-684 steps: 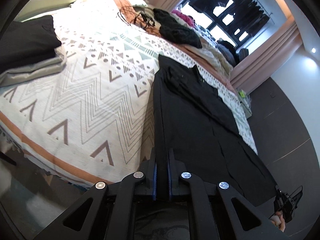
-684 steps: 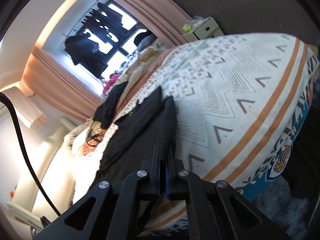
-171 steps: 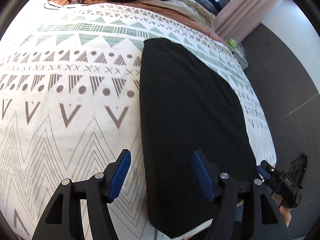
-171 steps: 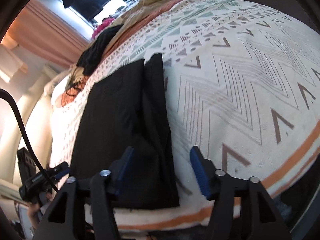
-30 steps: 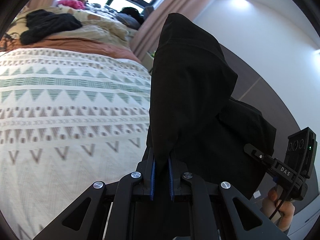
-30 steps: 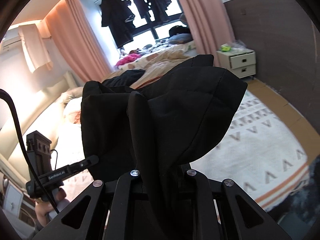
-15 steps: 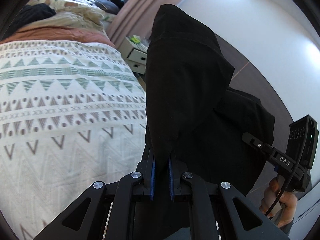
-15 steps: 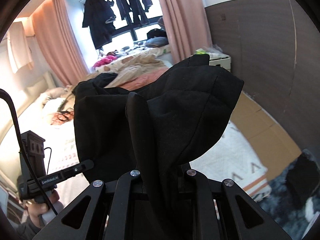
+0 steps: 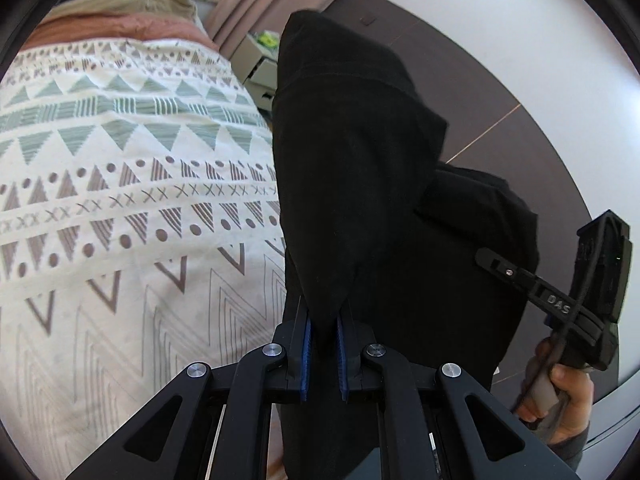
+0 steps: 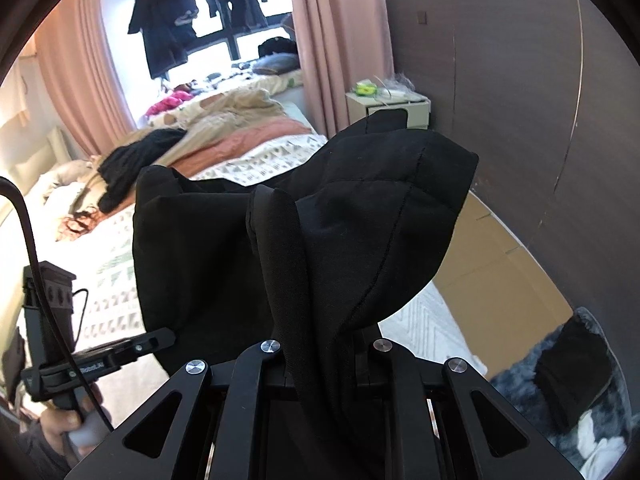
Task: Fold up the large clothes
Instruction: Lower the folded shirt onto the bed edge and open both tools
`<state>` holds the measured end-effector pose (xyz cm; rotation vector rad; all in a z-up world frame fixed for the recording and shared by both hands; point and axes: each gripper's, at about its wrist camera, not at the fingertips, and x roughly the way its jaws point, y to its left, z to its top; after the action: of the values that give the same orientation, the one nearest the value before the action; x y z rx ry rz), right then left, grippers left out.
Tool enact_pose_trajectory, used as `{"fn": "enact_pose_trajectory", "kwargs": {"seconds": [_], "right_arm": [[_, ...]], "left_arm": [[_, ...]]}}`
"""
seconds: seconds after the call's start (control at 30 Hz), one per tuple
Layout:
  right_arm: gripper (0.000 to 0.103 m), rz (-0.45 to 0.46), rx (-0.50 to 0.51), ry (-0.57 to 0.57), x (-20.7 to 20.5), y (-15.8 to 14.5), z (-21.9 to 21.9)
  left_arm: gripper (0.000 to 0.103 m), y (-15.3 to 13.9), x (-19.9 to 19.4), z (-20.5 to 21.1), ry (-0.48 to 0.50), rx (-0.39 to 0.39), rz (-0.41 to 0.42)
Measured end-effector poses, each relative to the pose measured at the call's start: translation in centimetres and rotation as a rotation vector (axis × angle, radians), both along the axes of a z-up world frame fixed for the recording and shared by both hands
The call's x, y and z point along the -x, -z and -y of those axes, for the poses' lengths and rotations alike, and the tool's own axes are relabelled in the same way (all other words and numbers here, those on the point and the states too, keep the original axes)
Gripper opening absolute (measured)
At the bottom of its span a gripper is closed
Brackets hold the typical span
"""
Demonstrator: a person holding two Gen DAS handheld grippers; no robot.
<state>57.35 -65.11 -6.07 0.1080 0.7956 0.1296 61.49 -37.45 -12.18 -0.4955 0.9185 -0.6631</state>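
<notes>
Your left hand-held gripper (image 9: 322, 354) is clamped nearly shut on an edge of the black garment (image 9: 360, 184), and your right hand-held gripper (image 10: 324, 364) pinches a bunched fold of the same cloth (image 10: 360, 216). Seconds ago the garment lay flat on the bed (image 9: 120, 200) with both pairs of jaws wide; now it hangs lifted, filling the centre of both views, and over the last second you have swung toward the bed's edge, the wall (image 9: 500, 60) growing at upper right. That suggests you're carrying it over for the next fold.
</notes>
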Motion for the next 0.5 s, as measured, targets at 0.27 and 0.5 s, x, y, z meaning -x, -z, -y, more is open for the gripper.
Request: {"fn": "enact_pose_trajectory", "kwargs": {"seconds": [0.27, 0.5], "right_arm": [[0.014, -0.093, 0.058, -0.012, -6.7, 5.7, 1.9], [0.05, -0.196, 0.185, 0.22, -10.6, 10.8, 4.5]], "left_arm": [[0.011, 4.4, -5.4, 1.1, -0.002, -0.037, -0.061], [0.023, 7.9, -8.5, 1.2, 0.012, -0.094, -0.158]]}}
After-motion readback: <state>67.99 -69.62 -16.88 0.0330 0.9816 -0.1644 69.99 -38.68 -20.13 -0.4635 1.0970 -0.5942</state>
